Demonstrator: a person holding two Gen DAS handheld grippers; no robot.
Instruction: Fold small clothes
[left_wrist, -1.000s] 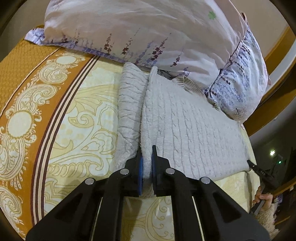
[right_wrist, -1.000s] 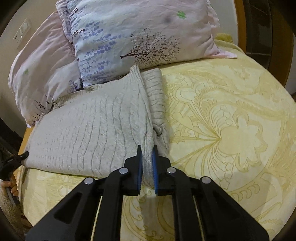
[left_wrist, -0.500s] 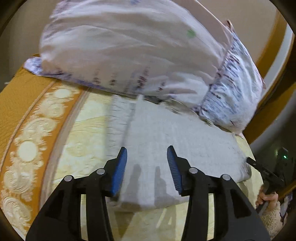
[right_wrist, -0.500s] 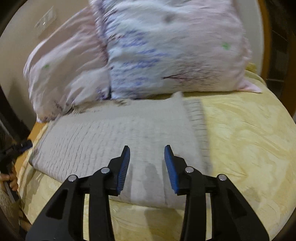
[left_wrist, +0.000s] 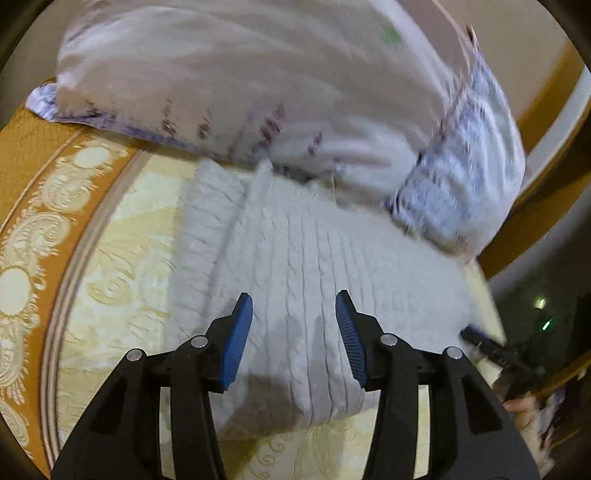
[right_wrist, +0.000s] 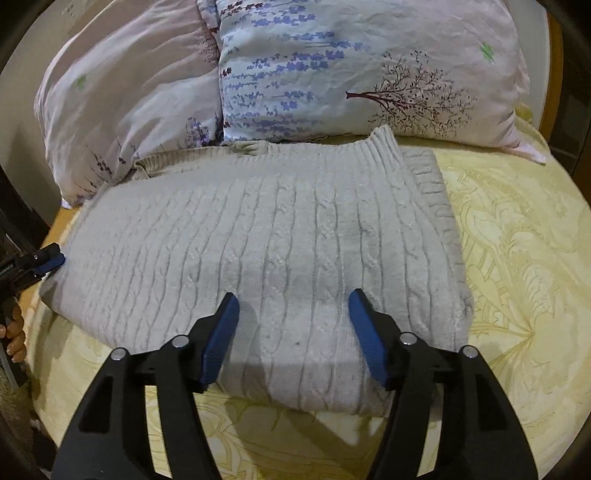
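Note:
A light grey cable-knit sweater (right_wrist: 266, 236) lies folded flat on the yellow patterned bedspread (right_wrist: 517, 258), with its ribbed edge toward the pillows. It also shows in the left wrist view (left_wrist: 303, 266), blurred. My left gripper (left_wrist: 293, 325) is open and empty, just above the sweater's near edge. My right gripper (right_wrist: 291, 325) is open and empty, above the sweater's near edge at its other end. The left gripper's tip (right_wrist: 40, 264) shows at the far left of the right wrist view.
Two floral pillows (right_wrist: 351, 66) lean against the headboard right behind the sweater. An orange patterned border (left_wrist: 44, 192) runs along the bedspread's left side. A wooden bed frame (left_wrist: 546, 162) is at the right in the left wrist view.
Both grippers were shut on the sweater's near edge a second ago; both have opened, let it go and lifted back. The sweater now lies flat.

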